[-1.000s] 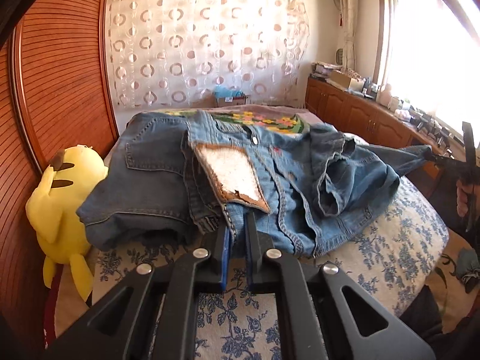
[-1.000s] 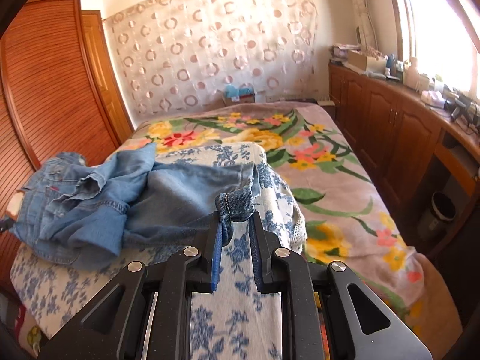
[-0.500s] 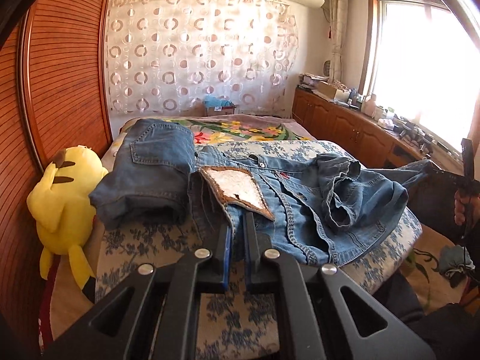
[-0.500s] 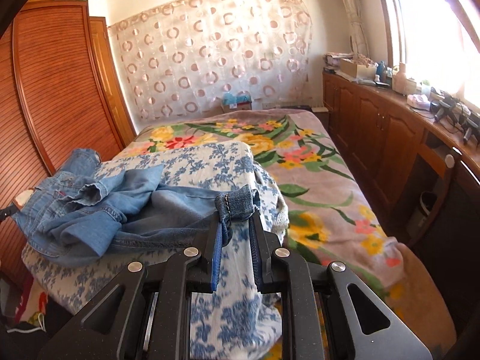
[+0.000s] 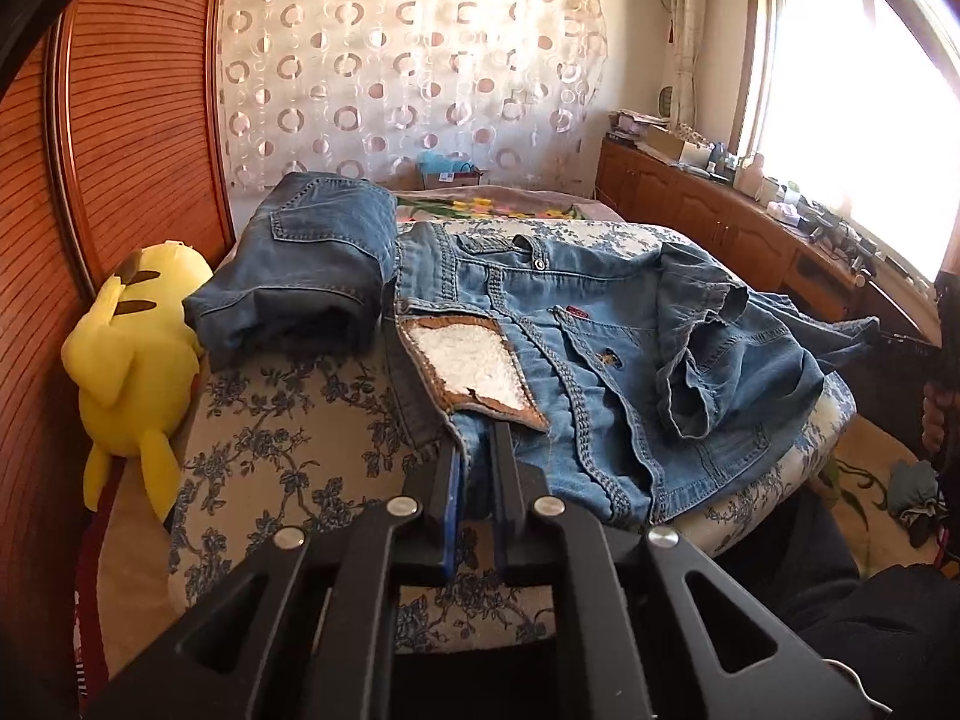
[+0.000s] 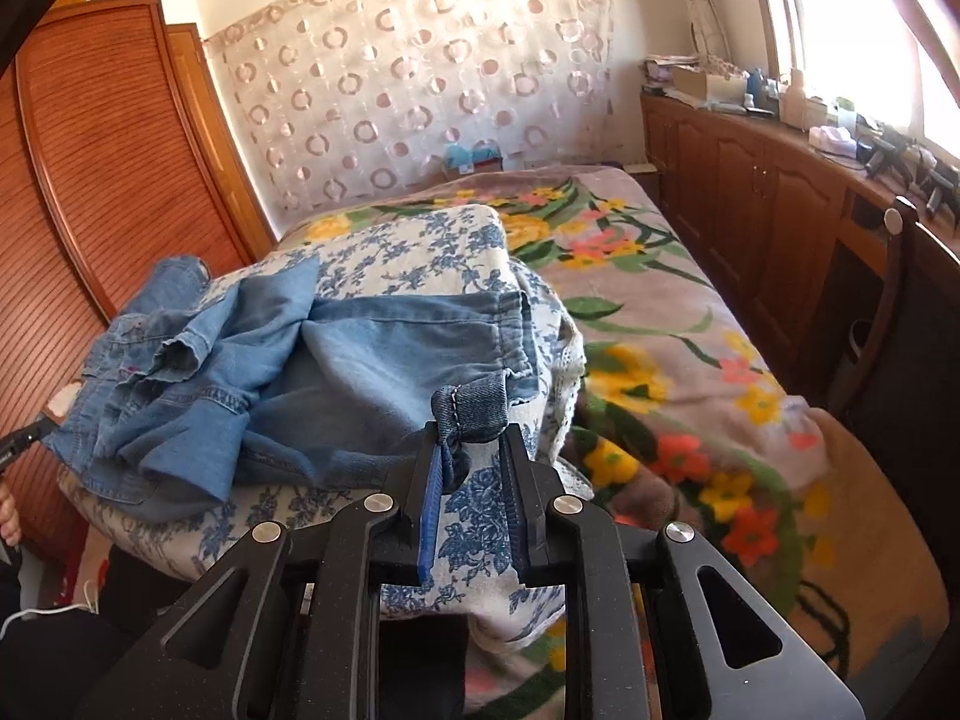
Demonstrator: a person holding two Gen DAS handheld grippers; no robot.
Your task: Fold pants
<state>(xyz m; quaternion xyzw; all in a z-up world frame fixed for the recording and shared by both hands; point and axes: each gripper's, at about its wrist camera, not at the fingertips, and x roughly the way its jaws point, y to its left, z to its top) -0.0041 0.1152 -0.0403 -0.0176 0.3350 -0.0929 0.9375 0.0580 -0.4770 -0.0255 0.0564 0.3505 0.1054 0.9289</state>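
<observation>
Since a second ago: both claws have drawn back toward the near edge of the bed, dragging the jeans (image 5: 600,348) with them, and the legs now lie flatter and longer across the blue-flowered cover (image 5: 288,420).
Left claw (image 5: 477,468): nearly closed, pinching the waistband just below the pale leather patch (image 5: 474,369).
Right claw (image 6: 471,456): fingers set somewhat apart, yet a rolled hem cuff (image 6: 474,405) sits bunched between the tips; it looks gripped, mostly against the left finger.
Jeans: stretched between the two claws on the cover, waist toward the yellow plush toy (image 5: 132,360), hems toward the window side; one leg is still rucked up in the middle.
Other jeans: a darker folded pair (image 5: 300,276) lies just beside the waistband, touching or nearly so.
Step in hand, as I judge it: pulling the pair taut and straight before folding.
Doing it well: keep even tension at both ends, hold both at one height, and let the rucked leg smooth out before lowering.
Risk: the cuff may slip from the looser right grip.
</observation>
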